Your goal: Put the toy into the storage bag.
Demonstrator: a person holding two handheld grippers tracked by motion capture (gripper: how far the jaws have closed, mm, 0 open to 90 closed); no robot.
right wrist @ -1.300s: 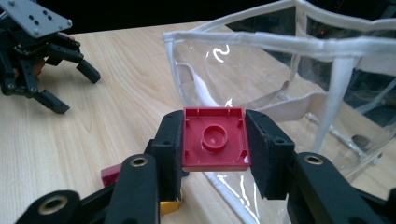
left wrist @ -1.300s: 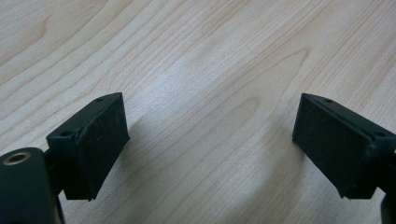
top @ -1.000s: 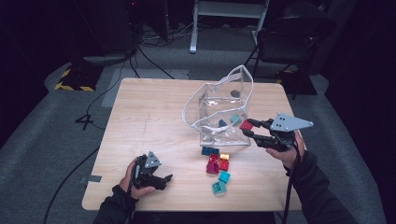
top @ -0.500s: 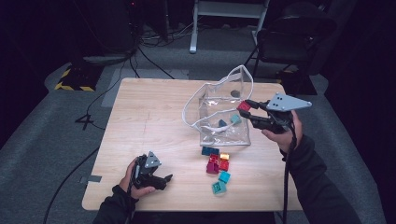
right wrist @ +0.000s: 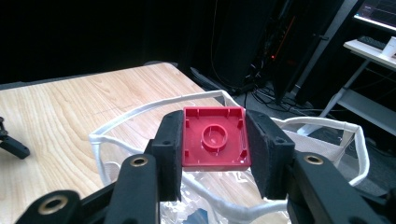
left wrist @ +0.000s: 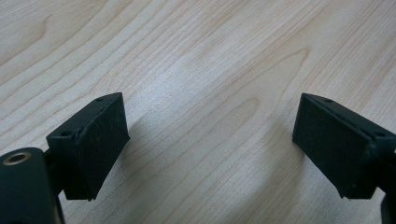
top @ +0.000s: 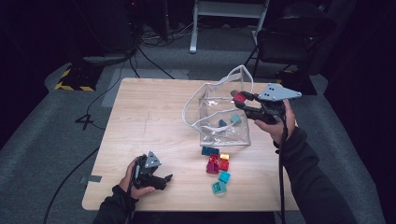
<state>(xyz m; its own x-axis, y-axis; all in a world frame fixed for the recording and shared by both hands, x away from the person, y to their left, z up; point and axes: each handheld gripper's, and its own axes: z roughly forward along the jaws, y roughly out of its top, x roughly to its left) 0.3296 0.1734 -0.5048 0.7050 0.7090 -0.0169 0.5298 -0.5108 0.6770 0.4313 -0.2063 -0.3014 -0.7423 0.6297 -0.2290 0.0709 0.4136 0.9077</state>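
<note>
1. The red block (right wrist: 214, 138) is a square plastic building brick, seen from its hollow underside in the right gripper view: a thin rim, small ribs along the walls and a round tube in the middle. It sits at the centre of that frame, and right of centre in the upper half of the high view (top: 240, 97), above the mouth of the bag.
2. The right gripper (top: 243, 100) is clamped on the red block, one black padded jaw pressed flat against each of two opposite sides. A grey three-cornered plate rides on top of it.
3. The clear bag (top: 223, 122) is soft, glossy see-through plastic with a white fabric rim that curls in a loop. It stands open at the centre of the high view, with two teal blocks (top: 229, 121) showing through its wall.
4. The loose blocks (top: 217, 163) lie in a small cluster just below the bag: blue, yellow, red, magenta and teal, all small, hard and boxy.
5. The left gripper (top: 164, 179) rests at the lower left of the table (top: 144, 116), well apart from the blocks. Its jaws stand apart with nothing between them; in the left gripper view the pads (left wrist: 95, 140) are matt black, slightly scuffed slabs over bare wood.
6. The table is pale wood laminate with a flowing grain and rounded corners.
</note>
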